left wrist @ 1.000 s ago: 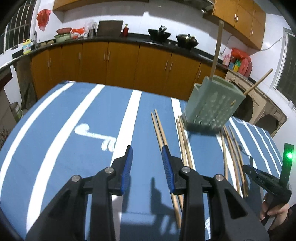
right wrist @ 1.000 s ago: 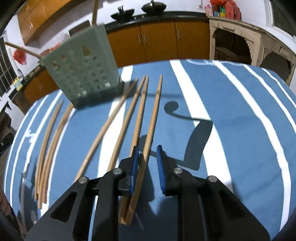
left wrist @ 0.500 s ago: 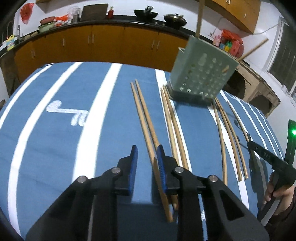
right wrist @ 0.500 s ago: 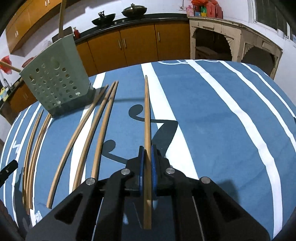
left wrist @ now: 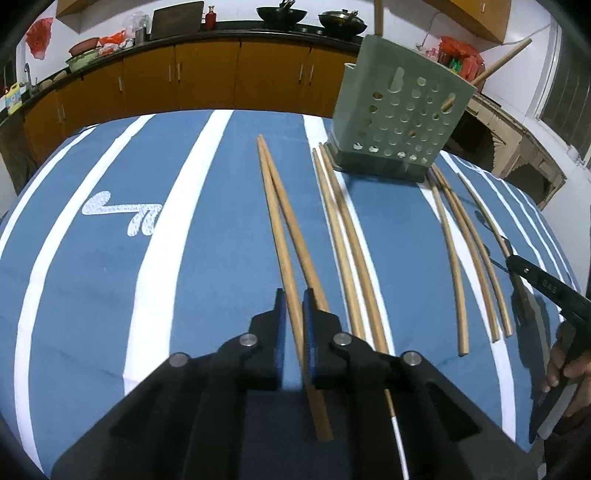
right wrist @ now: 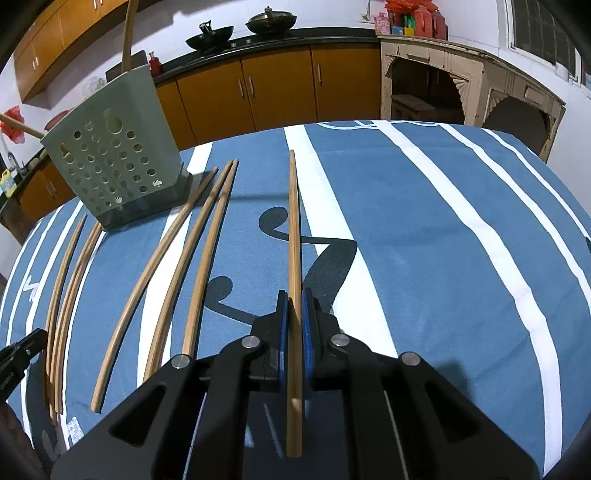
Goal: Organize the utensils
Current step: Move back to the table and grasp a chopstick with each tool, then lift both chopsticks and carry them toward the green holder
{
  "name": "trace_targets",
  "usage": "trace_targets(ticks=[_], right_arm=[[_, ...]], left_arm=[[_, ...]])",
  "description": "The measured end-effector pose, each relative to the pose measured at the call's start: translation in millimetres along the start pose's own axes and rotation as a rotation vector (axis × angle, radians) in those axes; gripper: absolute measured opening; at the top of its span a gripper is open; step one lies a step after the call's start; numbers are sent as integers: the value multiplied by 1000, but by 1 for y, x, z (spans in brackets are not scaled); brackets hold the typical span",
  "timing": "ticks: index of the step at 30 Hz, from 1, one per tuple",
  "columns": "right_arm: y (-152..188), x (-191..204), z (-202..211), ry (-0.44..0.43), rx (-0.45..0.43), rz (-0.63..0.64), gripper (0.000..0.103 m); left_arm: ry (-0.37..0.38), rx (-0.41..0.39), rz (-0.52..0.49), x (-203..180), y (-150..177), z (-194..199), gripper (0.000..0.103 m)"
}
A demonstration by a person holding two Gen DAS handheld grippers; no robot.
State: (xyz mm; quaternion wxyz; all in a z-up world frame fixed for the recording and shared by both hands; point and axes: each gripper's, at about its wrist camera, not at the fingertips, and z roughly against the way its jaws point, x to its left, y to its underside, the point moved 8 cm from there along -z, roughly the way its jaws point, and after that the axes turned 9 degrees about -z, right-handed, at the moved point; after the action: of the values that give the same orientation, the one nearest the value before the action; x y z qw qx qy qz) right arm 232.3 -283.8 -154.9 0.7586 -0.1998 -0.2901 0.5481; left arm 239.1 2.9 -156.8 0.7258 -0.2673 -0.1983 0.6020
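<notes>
Fingers (right wrist: 306,325) of the right gripper (right wrist: 293,317) are clamping one chopstick (right wrist: 293,236), its long axis pointing away past the green holder (right wrist: 110,166). Left gripper (left wrist: 293,314) fingers (left wrist: 308,321) are nearly closed around another chopstick (left wrist: 275,221) lying on the worktop (left wrist: 221,240); contact unclear. Loose chopsticks (left wrist: 347,240) are lying beside the holder.

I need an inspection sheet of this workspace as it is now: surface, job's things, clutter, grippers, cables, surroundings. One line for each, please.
Surface: table under a blue cloth with white stripes.
Job's things: green perforated utensil holder standing at the far side, sticks already in it; loose chopsticks lying on the cloth on both sides of it.
Clutter: nothing seen.
Grippers: left gripper shut on one chopstick of a crossed pair; right gripper shut on a single chopstick, lifted off the cloth.
Cables: nothing seen.
Surroundings: orange kitchen cabinets, woks on the dark counter.
</notes>
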Motion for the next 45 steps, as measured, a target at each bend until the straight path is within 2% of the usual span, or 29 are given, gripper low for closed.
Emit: trace_targets(ticks=[3,7,12,30,40,45], right_arm=[[0,1,0,3,0,11,8],[-6,-8,-3,14,-7,-20,8],[-9,-13,-4,17,-6,-19,8],[5,-12,8,6,2,15,9],[8,-16,14,-27,9,-8,8],[-2,-16,33,-48,-49,-5,8]], left_arm=[[-27,1,4,7,-4,-3,9],[-76,-3,36,34,-19,-12,8],[-64,3,26,51,-23,-14,9],[-75,1,-58,47,-5,0,11],[-87,4,-63,47,0,4,8],[-79,2,-64,47,-2,12,8]])
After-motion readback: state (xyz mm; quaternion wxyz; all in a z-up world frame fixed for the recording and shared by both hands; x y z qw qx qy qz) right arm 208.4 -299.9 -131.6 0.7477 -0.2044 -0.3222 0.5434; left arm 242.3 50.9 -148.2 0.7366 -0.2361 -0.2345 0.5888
